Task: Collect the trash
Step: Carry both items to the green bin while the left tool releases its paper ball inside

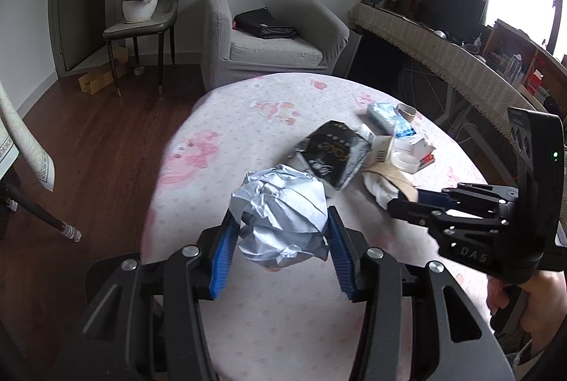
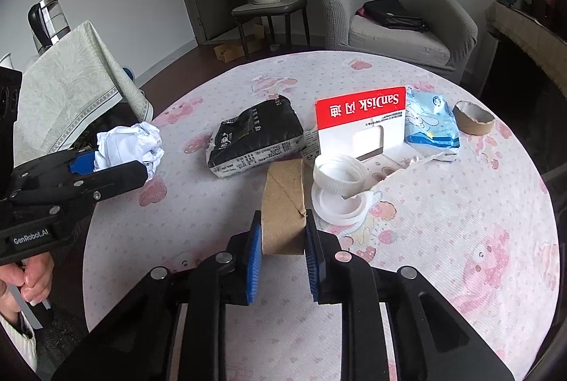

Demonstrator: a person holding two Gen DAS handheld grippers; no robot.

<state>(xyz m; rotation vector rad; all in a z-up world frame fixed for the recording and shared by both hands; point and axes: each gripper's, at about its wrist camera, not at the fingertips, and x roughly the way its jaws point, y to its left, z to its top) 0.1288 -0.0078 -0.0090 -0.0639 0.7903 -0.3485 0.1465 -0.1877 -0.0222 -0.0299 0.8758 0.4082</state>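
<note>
Left wrist view first: the left gripper (image 1: pixel 280 228) is clamped on a crumpled ball of white paper (image 1: pixel 280 218), blue pads pressed into both sides, held above the round table (image 1: pixel 219 147) with the pink cartoon cloth. Past it lies a black packet (image 1: pixel 333 154), its print too blurry to read. The rest of the trash behind is a jumble; I can only pick out a blue-and-white tissue pack (image 1: pixel 384 113). The right gripper (image 1: pixel 397 203) comes in from the right, its tips buried in something tan and white, so no clear view of its jaws here.

Right wrist view is clearer: the right gripper (image 2: pixel 283 232) sits narrow around a cardboard tube (image 2: pixel 283 207) lying on the cloth, pads right against its sides. Just beside it is a white plastic lid (image 2: pixel 340 189), then a red SanDisk card (image 2: pixel 361 118), the tissue pack (image 2: pixel 432 125) and a short cardboard ring (image 2: pixel 475 117). The left gripper (image 2: pixel 134 164) with the paper ball (image 2: pixel 131 147) shows at the left, off the table edge, its hand (image 2: pixel 30 278) cut off by the frame.
</note>
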